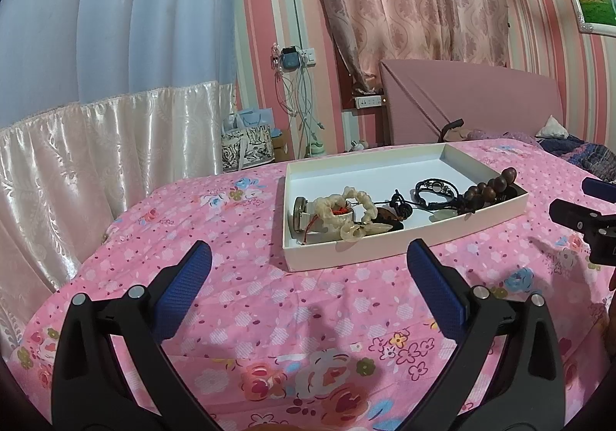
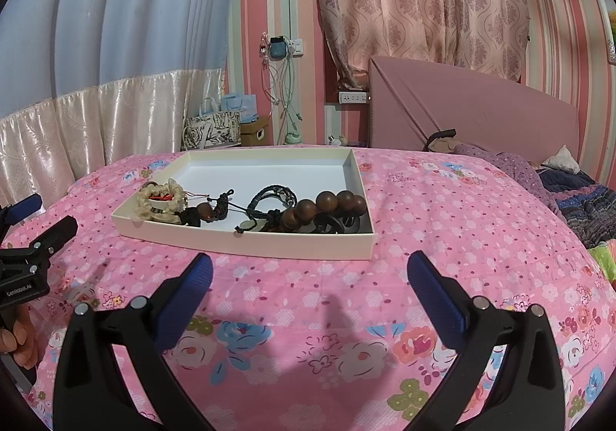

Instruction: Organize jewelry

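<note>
A shallow white box (image 1: 408, 244) (image 2: 246, 243) sits on the pink floral bedspread. Inside lie a cream beaded bracelet (image 1: 348, 213) (image 2: 161, 200), a black cord bracelet (image 1: 435, 189) (image 2: 269, 202), a large brown wooden bead bracelet (image 1: 487, 188) (image 2: 323, 206) and dark corded pendants (image 1: 398, 206) (image 2: 215, 209). My left gripper (image 1: 308, 258) is open and empty, hovering over the bedspread in front of the box. My right gripper (image 2: 308, 269) is open and empty, also just short of the box's near wall. Each gripper shows at the other view's edge (image 1: 585, 219) (image 2: 34, 238).
The pink headboard (image 1: 469, 104) (image 2: 473, 111) rises behind the bed. Bags and a cardboard box (image 1: 248, 140) (image 2: 219, 125) stand on the floor past the bed's far edge. Dark folded bedding (image 2: 585, 200) lies at the right. Curtains hang behind.
</note>
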Motion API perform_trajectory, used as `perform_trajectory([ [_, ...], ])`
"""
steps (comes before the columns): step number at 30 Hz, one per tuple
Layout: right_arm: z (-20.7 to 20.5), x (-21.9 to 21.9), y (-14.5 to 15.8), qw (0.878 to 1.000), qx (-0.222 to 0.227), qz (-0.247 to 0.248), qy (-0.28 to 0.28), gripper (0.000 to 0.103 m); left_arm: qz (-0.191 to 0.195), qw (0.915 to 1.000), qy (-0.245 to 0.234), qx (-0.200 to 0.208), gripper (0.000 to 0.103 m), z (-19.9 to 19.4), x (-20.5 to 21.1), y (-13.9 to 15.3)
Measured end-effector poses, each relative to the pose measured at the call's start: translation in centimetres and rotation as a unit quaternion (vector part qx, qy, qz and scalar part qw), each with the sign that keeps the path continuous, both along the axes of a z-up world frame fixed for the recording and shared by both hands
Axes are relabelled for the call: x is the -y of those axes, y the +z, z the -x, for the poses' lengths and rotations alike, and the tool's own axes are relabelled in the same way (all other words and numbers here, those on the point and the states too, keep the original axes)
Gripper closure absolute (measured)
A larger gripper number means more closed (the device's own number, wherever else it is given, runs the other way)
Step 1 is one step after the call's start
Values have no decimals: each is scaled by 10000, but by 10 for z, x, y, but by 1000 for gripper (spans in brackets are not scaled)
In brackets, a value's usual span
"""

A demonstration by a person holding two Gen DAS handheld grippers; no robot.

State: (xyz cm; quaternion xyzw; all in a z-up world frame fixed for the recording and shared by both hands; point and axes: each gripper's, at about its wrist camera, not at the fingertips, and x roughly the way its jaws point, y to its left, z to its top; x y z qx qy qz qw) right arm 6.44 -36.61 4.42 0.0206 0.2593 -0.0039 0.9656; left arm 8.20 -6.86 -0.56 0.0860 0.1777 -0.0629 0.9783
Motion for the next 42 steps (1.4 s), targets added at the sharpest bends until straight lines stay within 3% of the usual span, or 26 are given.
perform_trajectory([
  [42,-1,1,-2,10000,-21,15,-17,2,63,10000,3,28,3,1,-2,1],
])
